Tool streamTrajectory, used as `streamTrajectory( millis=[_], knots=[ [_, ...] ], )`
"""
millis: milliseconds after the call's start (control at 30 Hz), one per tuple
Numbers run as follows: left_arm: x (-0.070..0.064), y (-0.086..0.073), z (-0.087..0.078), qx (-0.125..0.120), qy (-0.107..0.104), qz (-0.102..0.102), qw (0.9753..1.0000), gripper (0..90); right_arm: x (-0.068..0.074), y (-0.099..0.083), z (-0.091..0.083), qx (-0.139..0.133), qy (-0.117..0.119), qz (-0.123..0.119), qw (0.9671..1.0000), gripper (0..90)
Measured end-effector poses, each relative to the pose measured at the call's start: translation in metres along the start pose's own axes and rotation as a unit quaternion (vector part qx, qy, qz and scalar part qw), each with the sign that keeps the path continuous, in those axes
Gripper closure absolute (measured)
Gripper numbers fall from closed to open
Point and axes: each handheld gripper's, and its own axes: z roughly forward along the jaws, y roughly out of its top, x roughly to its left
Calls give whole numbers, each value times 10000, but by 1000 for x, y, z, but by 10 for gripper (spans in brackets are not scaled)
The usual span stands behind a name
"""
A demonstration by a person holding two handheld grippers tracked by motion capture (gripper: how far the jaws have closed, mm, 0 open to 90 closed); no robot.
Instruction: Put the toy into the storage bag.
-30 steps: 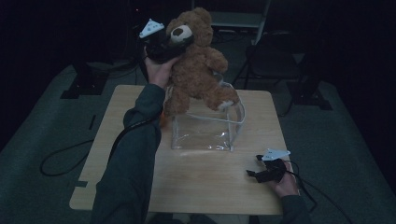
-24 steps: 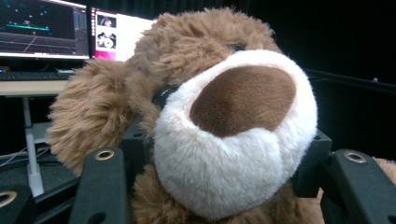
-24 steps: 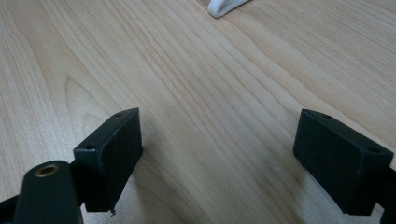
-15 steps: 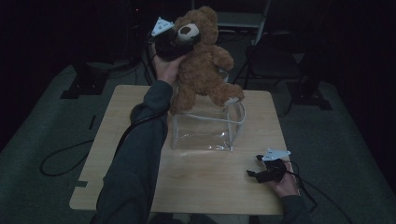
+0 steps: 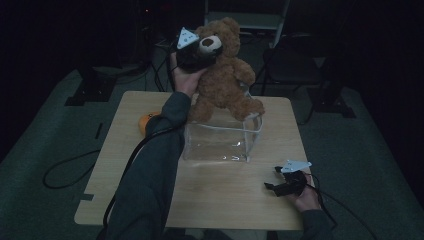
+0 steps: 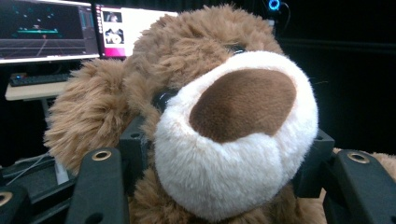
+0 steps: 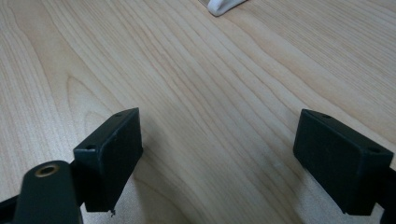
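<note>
A brown teddy bear (image 5: 225,80) hangs over the far side of a clear plastic box (image 5: 222,137), its feet at the box's rim. My left gripper (image 5: 197,52) is shut on the bear's white muzzle (image 6: 233,140), held high above the table's far edge; both black jaws press the sides of the snout. My right gripper (image 5: 272,180) rests low near the table's front right, open, with bare wood between its jaws (image 7: 217,140).
An orange object (image 5: 146,122) lies on the wooden table (image 5: 225,200), half hidden behind my left sleeve. Chairs and stands crowd the dark floor behind the table. Monitors (image 6: 46,28) glow behind the bear. A white edge of the box (image 7: 222,5) shows at the top.
The left gripper has carried the bear to the right and a little lower, so it now hangs over the box. The right gripper has stayed put.
</note>
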Motion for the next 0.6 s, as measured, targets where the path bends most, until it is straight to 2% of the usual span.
streamTrajectory(
  millis=[167,433,600],
  knots=[
    [-8,-7,5,115,-60,149,9998,388,0,0,0,2,1,5,10000,149],
    [-20,-15,10,342,-88,593,9976,385,0,0,0,-5,-6,-2,10000,149],
    [-23,-22,11,418,-146,631,9970,384,0,-1,0,-6,-10,-1,10000,149]
  ],
)
